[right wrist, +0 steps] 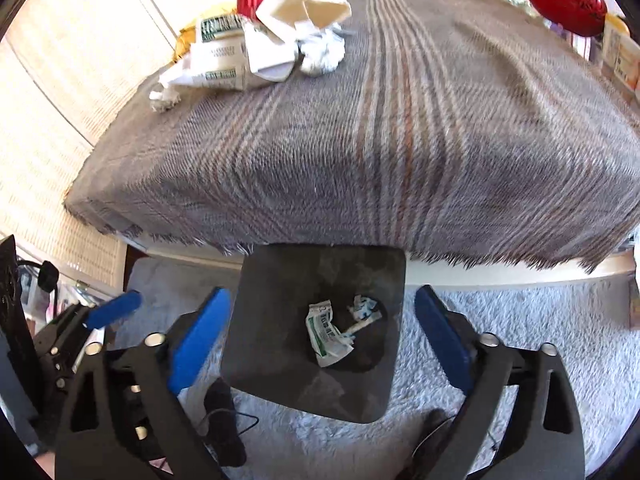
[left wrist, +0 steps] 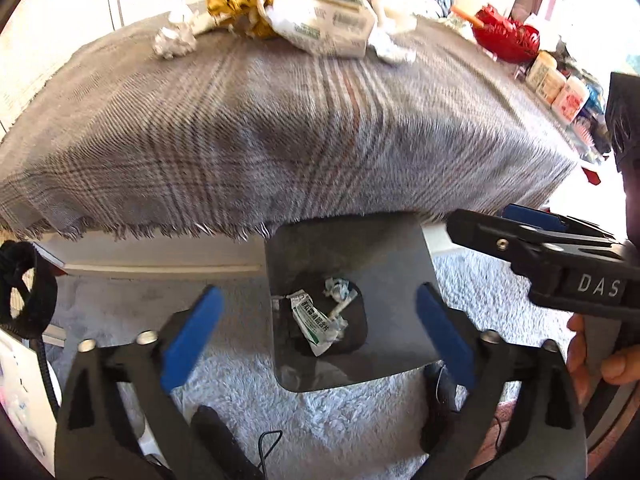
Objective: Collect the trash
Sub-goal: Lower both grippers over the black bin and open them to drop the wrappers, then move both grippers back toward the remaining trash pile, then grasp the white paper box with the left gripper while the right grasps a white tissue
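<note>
Already dropped: a green-and-white printed wrapper (left wrist: pixel 314 322) and a crumpled white paper scrap (left wrist: pixel 338 290), lying together at the bottom of the dark square waste bin (left wrist: pixel 400 264). Standing on pale shaggy carpet (left wrist: pixel 340 420), tucked against the near fringed edge of the table under its grey plaid woven cloth (left wrist: pixel 260 132).

Directly above the bin's mouth, both tongs. Left gripper (left wrist: pixel 320 334) spread wide, blue pads (left wrist: pixel 192 336) either side of the opening, nothing between them. Right gripper (right wrist: pixel 322 340) likewise released and empty, blue pads (right wrist: pixel 200 340) well apart over the same bin (right wrist: pixel 280 280).

So, by the look of it, the dropping step just finished, with more collecting ahead. Still on the cloth along the far edge: a ball of crumpled silver foil (left wrist: pixel 174 38) near the far left corner, a crinkled gold wrapper (left wrist: pixel 240 4), a large white packet with green print (left wrist: pixel 332 20), more crumpled white paper (left wrist: pixel 394 46) beside it. Over by the far right corner, a red plastic basket (left wrist: pixel 506 36), apart from the heap and probably not trash.

Next, most likely: lifting clear of the bin, reaching across the cloth to the far edge, closing on one loose piece at a time. Worth pinching foil and paper firmly without snagging the cloth.
</note>
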Tool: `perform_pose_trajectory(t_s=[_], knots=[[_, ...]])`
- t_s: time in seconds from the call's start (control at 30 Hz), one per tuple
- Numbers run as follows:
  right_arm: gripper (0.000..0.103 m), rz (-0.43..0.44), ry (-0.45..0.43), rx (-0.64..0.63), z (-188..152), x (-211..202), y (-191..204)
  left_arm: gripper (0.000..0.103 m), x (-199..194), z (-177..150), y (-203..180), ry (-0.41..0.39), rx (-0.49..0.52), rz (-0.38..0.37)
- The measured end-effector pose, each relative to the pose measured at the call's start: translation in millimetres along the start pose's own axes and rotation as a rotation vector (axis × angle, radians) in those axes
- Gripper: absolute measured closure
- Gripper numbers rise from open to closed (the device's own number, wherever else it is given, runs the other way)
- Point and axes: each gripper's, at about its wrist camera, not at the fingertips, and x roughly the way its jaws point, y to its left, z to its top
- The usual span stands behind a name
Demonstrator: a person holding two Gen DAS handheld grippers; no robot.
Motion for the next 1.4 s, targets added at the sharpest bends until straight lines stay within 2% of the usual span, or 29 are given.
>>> perform_pose_trajectory(t_s=[0.13, 0.43, 0.63, 0.8, 0.9, 0.97, 1.03, 1.4], knots=[[0.006, 0.041, -0.040, 0.033, 9.8, -15.0, -9.2, 0.008, -15.2, 9.6, 8.1, -0.023, -0.004, 0.005], [0.006, 0.016, -0.108, 0.027, 46.8, -37.9, -16.6, 0.008, -33.7, 45.2, 39.2, -0.066, -0.032, 0.070], [0.006, 0.003, -0.144, 0.031, 81.1, -35.2, -9.5, 0.008, -38.2, 78.6, 54.7, -0.112, -0.039, 0.115], [0.007, 0.001, -0.178, 0.030, 104.9, -29.3, 1.3, 0.008, -34.8, 102.9, 62.6, -0.140, -0.047, 0.121], [0.024, -0.001, -0.192, 0.050, 119.6, -24.4, 1.3, 0.008, -30.1, 118.5, 63.1, -0.149, -0.051, 0.107], [0.044, 0.003, -0.178, 0.075, 130.0, -16.8, -2.3, 0.008, -28.3, 125.9, 61.8, -0.159, -0.045, 0.101], [0.049, 0.004, -0.159, 0.079, 137.2, -8.2, -3.1, 0.008, -25.9, 133.3, 59.0, -0.172, -0.036, 0.096], [0.052, 0.008, -0.099, 0.087, 150.5, 31.4, -4.1, 0.008, 0.8, 160.7, 54.1, -0.185, -0.001, 0.084]])
